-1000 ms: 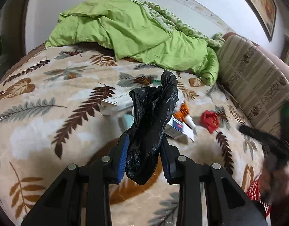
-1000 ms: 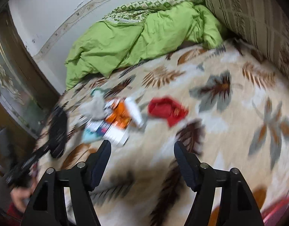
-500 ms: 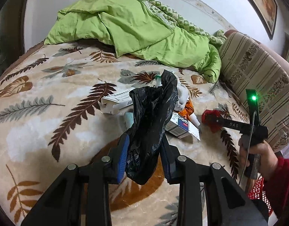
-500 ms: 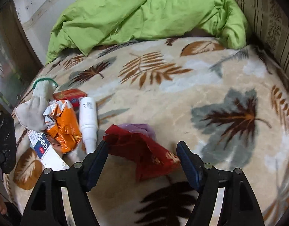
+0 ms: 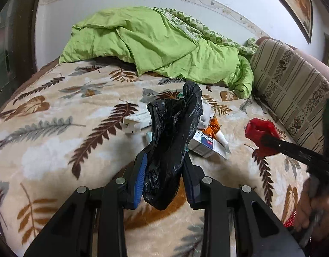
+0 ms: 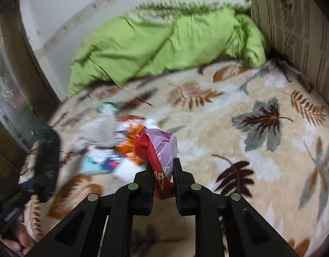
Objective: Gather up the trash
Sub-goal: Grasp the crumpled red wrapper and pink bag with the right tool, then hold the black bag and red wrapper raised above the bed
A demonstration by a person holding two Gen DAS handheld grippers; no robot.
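My left gripper (image 5: 164, 167) is shut on a crumpled black trash bag (image 5: 175, 132) that stands up above the bed. My right gripper (image 6: 162, 167) is shut on a red wrapper (image 6: 158, 160) with a lilac inner side, lifted off the blanket. The left wrist view shows that red wrapper (image 5: 260, 132) at the right, pinched by the right gripper (image 5: 265, 138). Behind the bag lies a pile of trash: a white and blue box (image 5: 207, 144), an orange wrapper (image 5: 213, 126), a white carton (image 5: 138, 117). The right wrist view shows the pile (image 6: 113, 147) blurred.
The leaf-patterned blanket (image 5: 57, 128) covers the bed. A green quilt (image 5: 160, 47) is heaped at the far end by the wall. A striped cushion (image 5: 292, 85) lines the right side. A person's hand (image 5: 314, 209) holds the right gripper at the lower right.
My right gripper reached the red wrapper, closed on it and lifted it off the blanket. My left gripper kept its hold on the black bag and hardly shifted.
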